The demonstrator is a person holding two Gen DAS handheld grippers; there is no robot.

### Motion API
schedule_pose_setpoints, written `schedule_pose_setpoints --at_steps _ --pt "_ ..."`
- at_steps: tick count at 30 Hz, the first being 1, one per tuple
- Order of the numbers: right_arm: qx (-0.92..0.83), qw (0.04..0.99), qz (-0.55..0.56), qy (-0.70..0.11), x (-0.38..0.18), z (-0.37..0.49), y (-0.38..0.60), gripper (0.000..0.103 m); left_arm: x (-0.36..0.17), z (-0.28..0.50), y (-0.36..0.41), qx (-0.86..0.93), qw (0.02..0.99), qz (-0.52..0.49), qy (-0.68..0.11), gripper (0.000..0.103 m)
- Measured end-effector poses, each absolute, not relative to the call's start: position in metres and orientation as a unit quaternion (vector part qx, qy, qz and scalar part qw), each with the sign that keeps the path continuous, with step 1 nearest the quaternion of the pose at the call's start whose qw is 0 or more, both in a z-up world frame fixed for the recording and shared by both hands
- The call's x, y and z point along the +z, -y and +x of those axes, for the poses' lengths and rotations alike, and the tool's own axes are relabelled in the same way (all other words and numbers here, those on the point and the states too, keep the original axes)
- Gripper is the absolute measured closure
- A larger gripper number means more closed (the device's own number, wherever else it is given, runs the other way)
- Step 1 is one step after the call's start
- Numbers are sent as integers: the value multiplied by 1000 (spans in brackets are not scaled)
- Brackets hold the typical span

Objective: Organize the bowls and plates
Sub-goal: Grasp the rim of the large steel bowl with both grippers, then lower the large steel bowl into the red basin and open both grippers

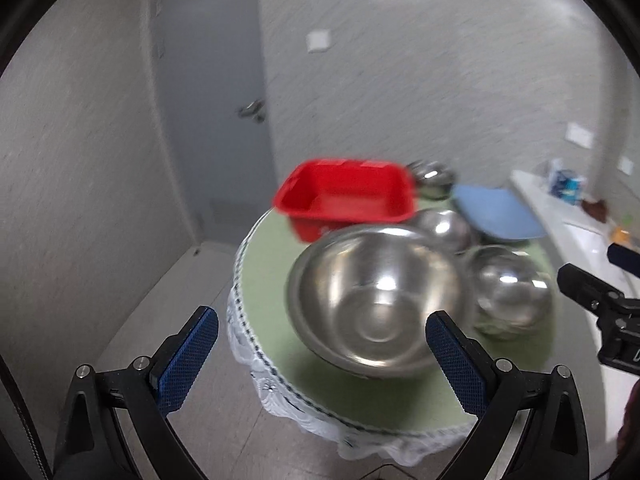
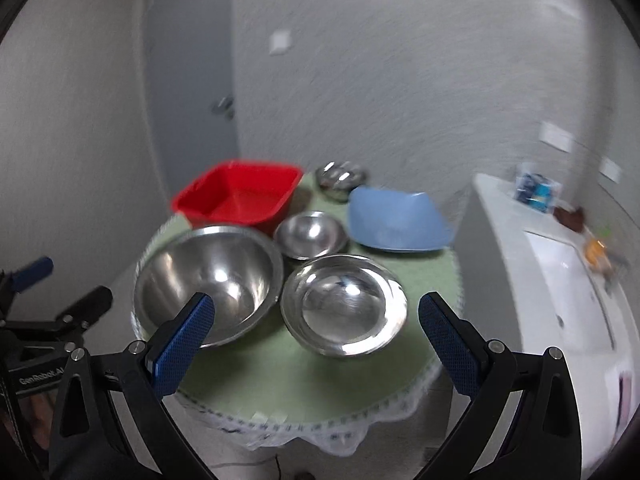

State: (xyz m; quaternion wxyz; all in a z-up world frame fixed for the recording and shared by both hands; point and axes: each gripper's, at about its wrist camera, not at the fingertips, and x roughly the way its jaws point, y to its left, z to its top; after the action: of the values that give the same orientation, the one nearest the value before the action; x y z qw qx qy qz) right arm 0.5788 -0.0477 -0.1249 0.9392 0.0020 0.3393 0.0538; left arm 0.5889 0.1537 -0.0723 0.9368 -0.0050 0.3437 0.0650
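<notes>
Both spread wide, empty: left hand-held gripper (image 1: 322, 334), right hand-held gripper (image 2: 316, 320). Large steel bowl (image 2: 208, 280) beside medium steel bowl (image 2: 344, 308) on round surface (image 2: 280, 380).

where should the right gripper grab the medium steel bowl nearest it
Grip the medium steel bowl by its near rim, coming from above and in front with the open right gripper: one finger inside, one outside. It sits upright, and the rounded, shiny wall probably gives a poor side hold.

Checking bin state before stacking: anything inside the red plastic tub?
The red square plastic tub looks empty: its bare red floor and inner walls show in the right wrist view. The strip of floor just behind its near wall is hidden, and blur could mask anything small.
</notes>
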Motion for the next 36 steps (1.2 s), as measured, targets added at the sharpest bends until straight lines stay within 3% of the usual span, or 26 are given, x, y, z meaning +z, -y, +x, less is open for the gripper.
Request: schedule_pose_setpoints --at_steps 5,7,11,13,18,20,21,22,27,36 --pt "106 908 -32 -405 -166 657 33 0 -109 654 -174 103 905 -56 -408 4" --pt "118 898 -60 -419 -181 680 24 0 -120 670 -178 110 896 -74 -424 17" --pt "146 877 -111 -445 -207 716 8 3 -147 703 -184 112 875 -100 -460 31" --pt "159 868 -118 -455 -215 729 4 15 -157 716 -188 110 867 -106 -475 49" --pt "194 852 -136 -467 -226 746 -8 46 -166 731 -199 93 860 -139 -481 74" --pt "210 841 -139 -479 -233 750 -14 55 -165 735 -202 85 862 -136 -481 80" --pt "219 836 -137 -484 -236 749 -16 65 -165 735 -203 79 863 -133 -480 87" --pt "232 829 -133 -491 -240 751 -19 74 -166 736 -203 75 864 -128 -481 88" --pt "247 823 -106 -501 -233 749 -17 76 -148 733 -207 65 871 -116 -473 88" --pt "251 853 -67 -453 -166 754 -16 76 -80 760 -226 52 911 -59 -404 88"
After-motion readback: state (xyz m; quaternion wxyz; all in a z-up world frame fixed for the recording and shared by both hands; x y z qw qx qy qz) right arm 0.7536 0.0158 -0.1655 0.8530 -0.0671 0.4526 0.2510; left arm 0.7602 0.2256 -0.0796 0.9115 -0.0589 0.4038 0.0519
